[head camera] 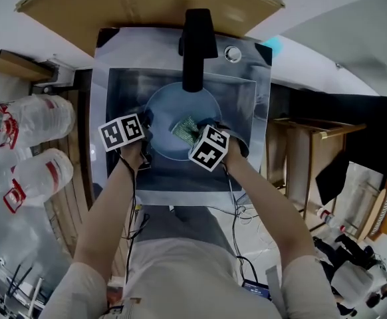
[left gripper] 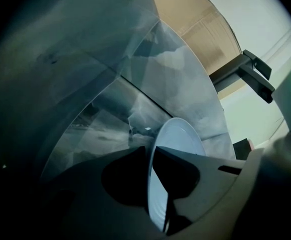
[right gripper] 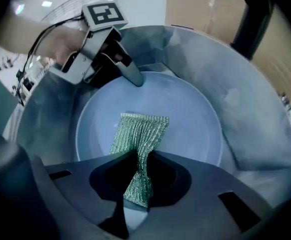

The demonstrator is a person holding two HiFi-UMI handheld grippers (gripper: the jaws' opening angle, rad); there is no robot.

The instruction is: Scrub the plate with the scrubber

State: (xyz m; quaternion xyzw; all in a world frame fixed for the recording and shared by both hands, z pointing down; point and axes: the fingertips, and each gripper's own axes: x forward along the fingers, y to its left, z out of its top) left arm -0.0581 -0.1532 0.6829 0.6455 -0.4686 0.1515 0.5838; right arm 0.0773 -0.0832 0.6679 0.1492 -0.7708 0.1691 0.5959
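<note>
A pale blue plate (head camera: 163,108) lies in the steel sink (head camera: 117,85) under the faucet. My left gripper (head camera: 145,123) is at the plate's left rim. In the left gripper view the plate (left gripper: 180,136) runs edge-on between the jaws, and the left gripper (left gripper: 152,149) is shut on the rim. In the right gripper view my right gripper (right gripper: 143,154) is shut on a green mesh scrubber (right gripper: 140,131), whose free end lies flat on the plate (right gripper: 195,129). The left gripper (right gripper: 134,78) shows there at the plate's far rim. In the head view the scrubber (head camera: 185,129) sits just left of my right gripper (head camera: 199,137).
A black faucet (head camera: 195,45) reaches over the sink from the back. Steel sink walls (right gripper: 255,114) close around the plate. Large water bottles (head camera: 37,121) lie on the floor at the left. A wooden frame (head camera: 306,151) stands at the right.
</note>
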